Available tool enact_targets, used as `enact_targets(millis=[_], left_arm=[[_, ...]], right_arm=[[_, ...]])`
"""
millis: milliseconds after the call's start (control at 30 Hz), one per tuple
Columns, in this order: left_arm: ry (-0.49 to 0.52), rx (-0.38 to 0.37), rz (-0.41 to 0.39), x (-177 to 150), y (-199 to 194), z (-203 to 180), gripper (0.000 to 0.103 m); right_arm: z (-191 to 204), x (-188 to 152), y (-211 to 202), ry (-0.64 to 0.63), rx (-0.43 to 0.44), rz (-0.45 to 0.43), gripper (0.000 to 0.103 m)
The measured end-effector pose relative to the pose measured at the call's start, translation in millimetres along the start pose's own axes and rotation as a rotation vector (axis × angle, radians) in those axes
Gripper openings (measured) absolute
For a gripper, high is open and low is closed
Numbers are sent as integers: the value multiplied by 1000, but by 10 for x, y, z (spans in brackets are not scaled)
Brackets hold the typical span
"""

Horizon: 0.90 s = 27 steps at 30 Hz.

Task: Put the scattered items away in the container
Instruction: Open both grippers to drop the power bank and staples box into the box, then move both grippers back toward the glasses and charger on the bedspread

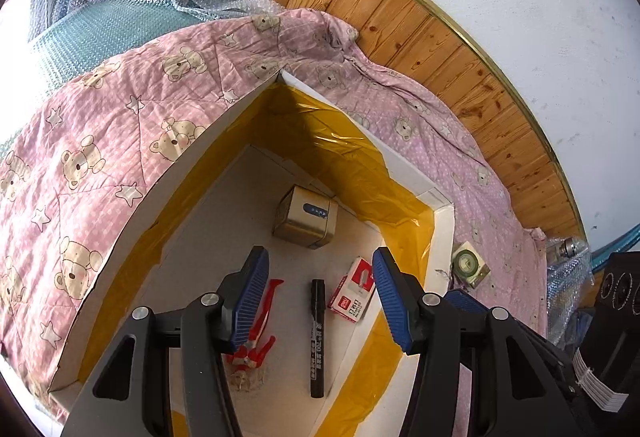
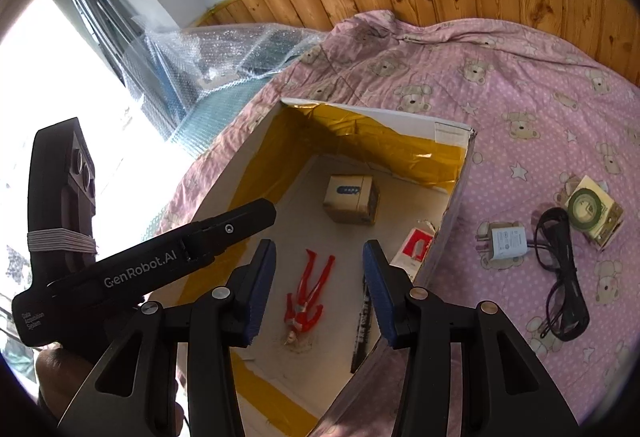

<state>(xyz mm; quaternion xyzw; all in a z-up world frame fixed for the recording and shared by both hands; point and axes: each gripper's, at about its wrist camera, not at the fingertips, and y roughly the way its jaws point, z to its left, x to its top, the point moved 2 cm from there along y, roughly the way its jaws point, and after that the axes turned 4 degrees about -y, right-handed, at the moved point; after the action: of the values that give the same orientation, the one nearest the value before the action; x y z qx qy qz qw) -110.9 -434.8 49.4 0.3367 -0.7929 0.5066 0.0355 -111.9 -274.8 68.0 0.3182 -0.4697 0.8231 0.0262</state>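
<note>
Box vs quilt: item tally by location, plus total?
In the box: 4 (small carton, red figure, black marker, staples pack)
On the quilt: 3 (charger, black cable, tape roll)
Total: 7

We carry two black two-finger grippers: our left gripper (image 1: pixel 320 293) and right gripper (image 2: pixel 320 287) share ribbed blue pads (image 1: pixel 390 297) and silver pivot screws (image 1: pixel 430 299). The left body (image 2: pixel 132 273) reads "GenRobot.AI" in white, with a white elastic band (image 2: pixel 60 241) wrapped around its upright handle.
</note>
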Motion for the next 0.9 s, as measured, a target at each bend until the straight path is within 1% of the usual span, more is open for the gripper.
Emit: enact_targets(millis=[233,467,700,900], left_arm=[[5,-18,-35,-194,-361,-43,55],[37,-41,-37,-445,-579,-175,55],[87,-73,-27,-717,-703,-463,55],[154,-85,0,-937,-681,-784,55]], right_arm=[[64,-205,-305,15,12,-30,48],[31,-449,-553,53,28,-51,48],[-94,-673,-741,92,35,-67,48],[-340,-889,-950,147,27,-94,48]])
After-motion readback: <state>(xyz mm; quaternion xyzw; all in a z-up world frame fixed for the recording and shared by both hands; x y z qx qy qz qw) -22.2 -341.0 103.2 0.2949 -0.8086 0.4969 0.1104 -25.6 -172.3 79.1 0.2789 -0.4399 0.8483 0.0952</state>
